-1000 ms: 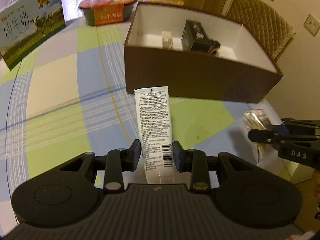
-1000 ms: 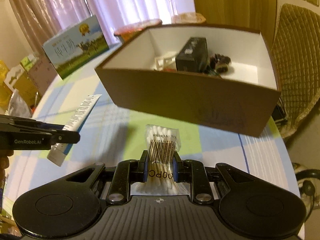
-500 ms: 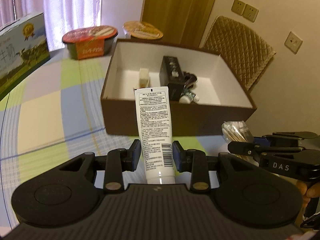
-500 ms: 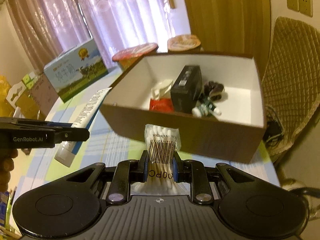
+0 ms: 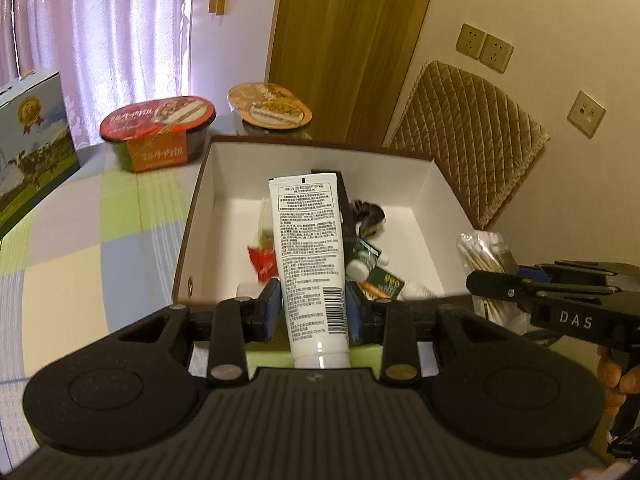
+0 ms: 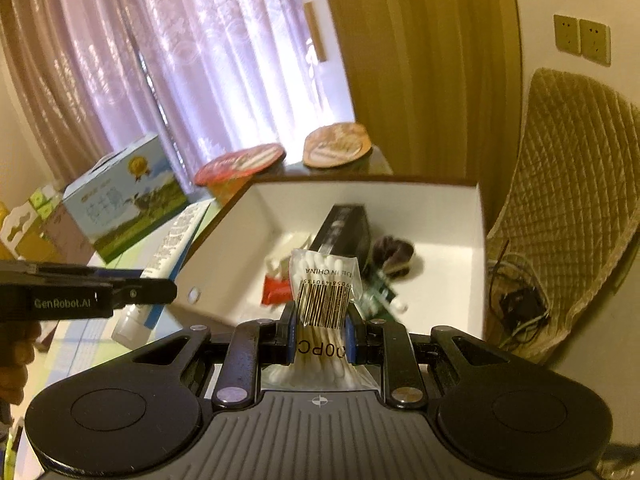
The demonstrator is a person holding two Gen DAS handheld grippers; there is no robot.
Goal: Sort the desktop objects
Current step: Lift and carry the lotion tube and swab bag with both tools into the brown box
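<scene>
Both pairs of jaws are clenched on cargo: the left gripper (image 5: 314, 312) grasps a white tube (image 5: 310, 256) near its capped end, long axis running forward along the fingers, and the right gripper (image 6: 320, 330) grasps a bag of cotton swabs (image 6: 324, 292). Each item hangs at the near edge of the open brown box (image 5: 404, 184), whose floor lies ahead of and below the jaws, already holding a black case (image 6: 344, 226) and small bottles. Neither hand looks clearly nearer; each needs a short forward reach before letting go
</scene>
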